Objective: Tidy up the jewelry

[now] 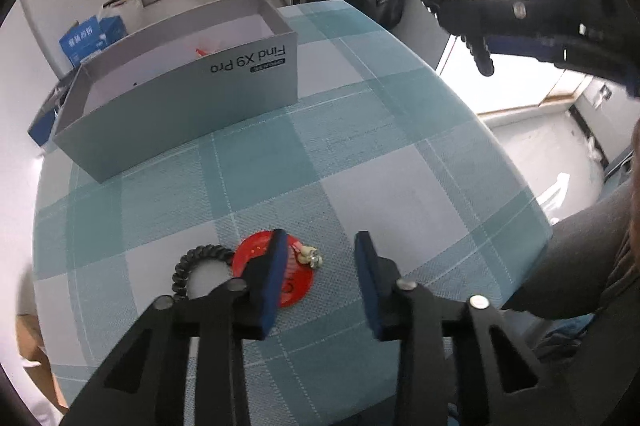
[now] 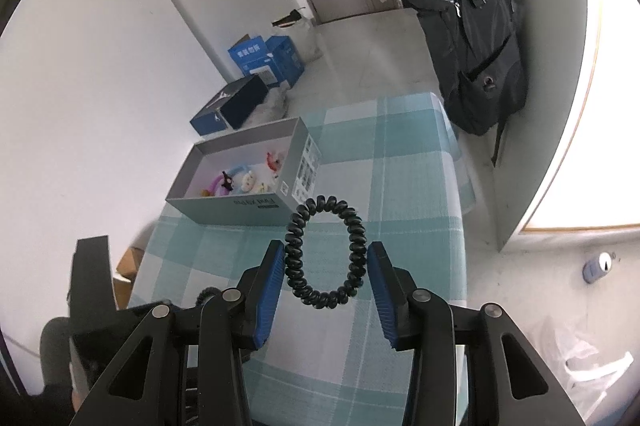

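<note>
Right wrist: my right hand-held gripper [image 2: 326, 268] clamps black coiled hair tie [image 2: 325, 252], glossy, ring-shaped.
Left wrist: my left hand-held gripper [image 1: 320, 266] apart over red disc [image 1: 294, 276].

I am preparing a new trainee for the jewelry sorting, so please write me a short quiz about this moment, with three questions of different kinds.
1. True or false: the left tool is open above the checked tablecloth and holds nothing.
2. What is gripped by the right tool?
A) a black spiral tie
B) a silver chain
C) a wristwatch
3. Fill in: the colourful trinkets lie inside the ____.

Key:
1. True.
2. A.
3. grey box.
</note>
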`<state>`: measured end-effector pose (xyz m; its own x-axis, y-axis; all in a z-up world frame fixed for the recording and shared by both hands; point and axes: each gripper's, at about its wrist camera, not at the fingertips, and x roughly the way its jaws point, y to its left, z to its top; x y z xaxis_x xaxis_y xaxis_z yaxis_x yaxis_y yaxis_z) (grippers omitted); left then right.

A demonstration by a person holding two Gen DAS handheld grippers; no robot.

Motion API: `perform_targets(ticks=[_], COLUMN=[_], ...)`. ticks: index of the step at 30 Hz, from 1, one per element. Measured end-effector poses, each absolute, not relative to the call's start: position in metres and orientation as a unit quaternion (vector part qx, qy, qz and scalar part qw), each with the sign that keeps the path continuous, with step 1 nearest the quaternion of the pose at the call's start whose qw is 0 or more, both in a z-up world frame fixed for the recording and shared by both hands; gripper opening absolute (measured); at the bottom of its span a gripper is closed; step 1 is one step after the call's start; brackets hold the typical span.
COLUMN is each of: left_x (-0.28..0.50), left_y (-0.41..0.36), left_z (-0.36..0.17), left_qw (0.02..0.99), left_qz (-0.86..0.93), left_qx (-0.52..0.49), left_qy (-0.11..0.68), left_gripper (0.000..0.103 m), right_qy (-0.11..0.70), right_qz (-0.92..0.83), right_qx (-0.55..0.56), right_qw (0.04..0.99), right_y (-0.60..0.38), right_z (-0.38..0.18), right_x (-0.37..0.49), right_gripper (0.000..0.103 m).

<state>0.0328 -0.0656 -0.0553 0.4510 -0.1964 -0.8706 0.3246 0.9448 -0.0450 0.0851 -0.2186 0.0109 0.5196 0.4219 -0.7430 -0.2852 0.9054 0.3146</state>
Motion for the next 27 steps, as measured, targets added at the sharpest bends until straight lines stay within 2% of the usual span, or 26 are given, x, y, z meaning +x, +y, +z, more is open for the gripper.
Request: perform_targets(ticks=[2,5,12,22,27], left_x=[0.03,0.023,0.014,0.03,0.04], left_y=[-0.069,-0.077,-0.082,-0.06,-0.042], left_z=[-0.056,-0.056,-0.057,-0.048,-0.032], left_qw=[0.851,0.853,0.856,0.862,0.866], left_qz=[-0.148,-0.138,-0.131,-0.146,-0.164], left_qx=[0.083,0.125,0.162,0.063,-0.022], left_qy=[0.497,0.488,0.473,0.482,0.473], left_gripper=[0.023,0.012,0.008,0.007,0.007], right_qy=[0.445,0.443,0.441,0.446,0.45], right_qz=[0.204,0.203,0.2,0.197,0.205], right_qx=[0.079,0.081,0.084,0.087,0.093], right_qw=[0.869,0.869,0.871,0.869,0.864], right_y=[-0.219,-0.221,-0.222,-0.223,-0.219], right_z=[0.012,0.013,0.015,0.013,0.012], right_x=[0.085,0.086,0.085,0.085,0.087], right_gripper=[0.042,0.042,0.043,0.043,0.043])
